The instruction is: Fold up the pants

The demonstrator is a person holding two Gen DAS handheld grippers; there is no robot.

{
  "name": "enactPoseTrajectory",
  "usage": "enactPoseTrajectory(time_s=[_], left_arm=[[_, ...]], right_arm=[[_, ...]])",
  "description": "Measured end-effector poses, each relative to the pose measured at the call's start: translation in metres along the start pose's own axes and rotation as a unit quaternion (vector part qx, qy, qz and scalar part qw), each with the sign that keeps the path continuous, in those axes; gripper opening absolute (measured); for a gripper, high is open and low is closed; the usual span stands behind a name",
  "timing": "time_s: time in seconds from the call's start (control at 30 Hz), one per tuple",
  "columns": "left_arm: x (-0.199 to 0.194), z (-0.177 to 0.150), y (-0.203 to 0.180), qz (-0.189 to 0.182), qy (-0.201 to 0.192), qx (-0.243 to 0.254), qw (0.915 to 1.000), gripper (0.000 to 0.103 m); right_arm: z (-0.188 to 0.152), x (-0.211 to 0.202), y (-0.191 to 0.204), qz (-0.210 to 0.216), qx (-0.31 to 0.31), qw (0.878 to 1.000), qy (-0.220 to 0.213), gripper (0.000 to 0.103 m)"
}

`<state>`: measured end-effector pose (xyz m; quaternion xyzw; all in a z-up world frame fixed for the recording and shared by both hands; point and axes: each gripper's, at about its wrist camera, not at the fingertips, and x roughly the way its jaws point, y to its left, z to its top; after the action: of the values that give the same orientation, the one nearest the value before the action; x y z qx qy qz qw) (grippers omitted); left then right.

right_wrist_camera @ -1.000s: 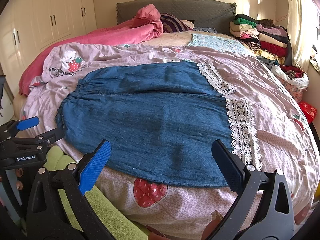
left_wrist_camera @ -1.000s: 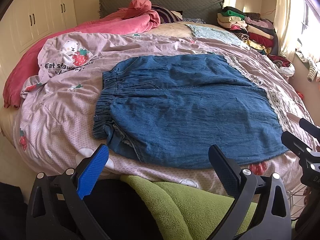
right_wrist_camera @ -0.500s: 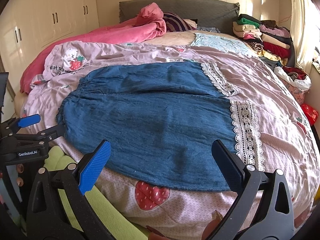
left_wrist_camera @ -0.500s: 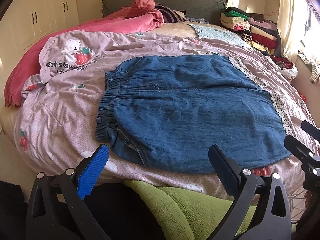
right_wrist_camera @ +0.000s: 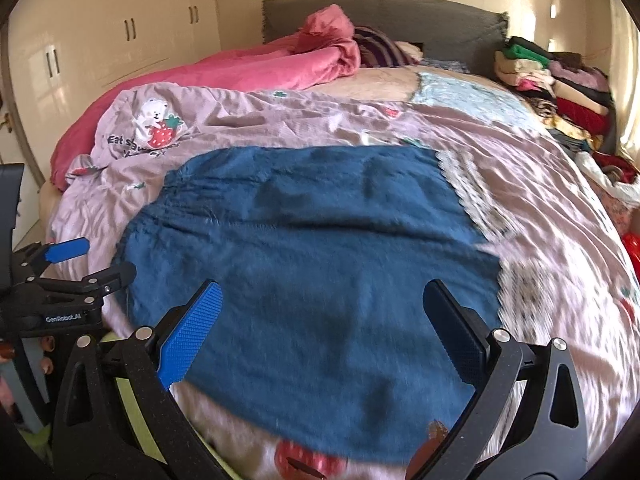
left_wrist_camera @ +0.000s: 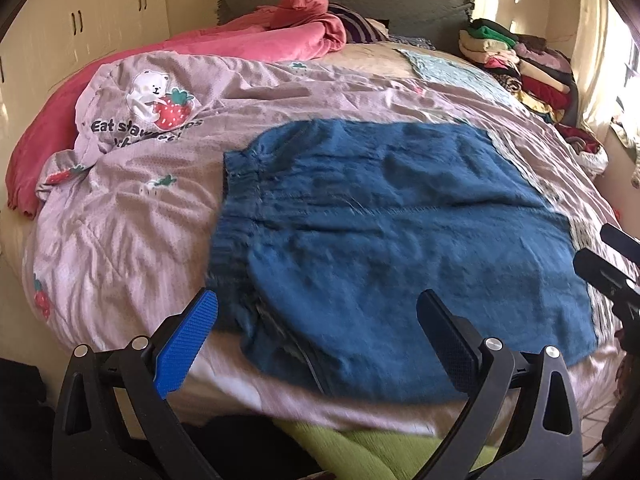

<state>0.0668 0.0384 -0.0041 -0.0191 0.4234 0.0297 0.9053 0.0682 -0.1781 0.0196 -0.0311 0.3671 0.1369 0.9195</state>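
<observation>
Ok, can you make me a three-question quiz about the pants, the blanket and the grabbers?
1. Where are the pants?
A. spread flat on the bed
B. on the floor
C. hanging up

2. What colour is the bunched-up blanket by the headboard?
A. green
B. pink
C. black

3. How are the left gripper and right gripper?
A. both shut on the pants
B. one open, one shut
C. both open, holding nothing

Answers: 1 A, they lie flat on the lilac cover. 2 B, it shows pink. 3 C, wide gaps between fingers.
</observation>
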Motion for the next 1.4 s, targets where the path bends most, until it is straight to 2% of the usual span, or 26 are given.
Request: enactPoseTrajectory(time_s=[0.27, 0.37, 0.53, 0.7, 0.83, 0.9, 1.0, 1.03, 1.07, 1.13, 1.27, 1.4], left_arm=[[0.034, 0.047, 0.038, 0.023, 0.001, -0.042, 0.9988, 0.099], [0.052, 0.068, 0.051, 0.020, 0.007, -0.051, 0.9985, 0.099], [0.087, 0.096, 0.066, 0.025, 0.022, -0.043, 0.9985, 0.099], [0.125, 0.116, 0.080, 0.029, 0.049, -0.042, 0.9975, 0.099], [0.152, 0.125, 0.091, 0.003, 0.063, -0.044, 0.9971, 0.099], [0.160, 0.126, 0.095, -0.019, 0.049, -0.049, 0.9974, 0.099], [0.171, 0.124, 0.100, -0.028, 0.047, -0.055, 0.9970, 0.096], [0.174, 0.123, 0.099, -0.027, 0.043, -0.047, 0.9976, 0.082], [0.176, 0.123, 0.099, -0.034, 0.040, -0.039, 0.9979, 0.063], [0.179, 0.125, 0.098, -0.055, 0.039, -0.037, 0.9970, 0.046], [0.169, 0.125, 0.093, -0.054, 0.020, -0.014, 0.9982, 0.035], [0.139, 0.127, 0.090, -0.068, -0.016, 0.002, 0.9975, 0.033]], right_arm=[[0.052, 0.043, 0.006, 0.032, -0.057, 0.998, -0.004, 0.095], [0.070, 0.065, 0.007, 0.044, -0.060, 0.997, 0.007, 0.095], [0.097, 0.103, 0.010, 0.046, -0.070, 0.996, 0.018, 0.095], [0.126, 0.145, 0.016, 0.064, -0.096, 0.993, 0.026, 0.095], [0.144, 0.182, 0.021, 0.083, -0.125, 0.987, 0.053, 0.095], [0.151, 0.202, 0.025, 0.092, -0.133, 0.985, 0.068, 0.095], [0.155, 0.228, 0.032, 0.096, -0.158, 0.979, 0.088, 0.095], [0.156, 0.234, 0.034, 0.096, -0.168, 0.977, 0.095, 0.095], [0.156, 0.241, 0.038, 0.097, -0.183, 0.973, 0.102, 0.095], [0.154, 0.253, 0.045, 0.100, -0.210, 0.965, 0.118, 0.095], [0.152, 0.270, 0.059, 0.102, -0.258, 0.951, 0.133, 0.095], [0.153, 0.279, 0.070, 0.112, -0.296, 0.939, 0.134, 0.093]])
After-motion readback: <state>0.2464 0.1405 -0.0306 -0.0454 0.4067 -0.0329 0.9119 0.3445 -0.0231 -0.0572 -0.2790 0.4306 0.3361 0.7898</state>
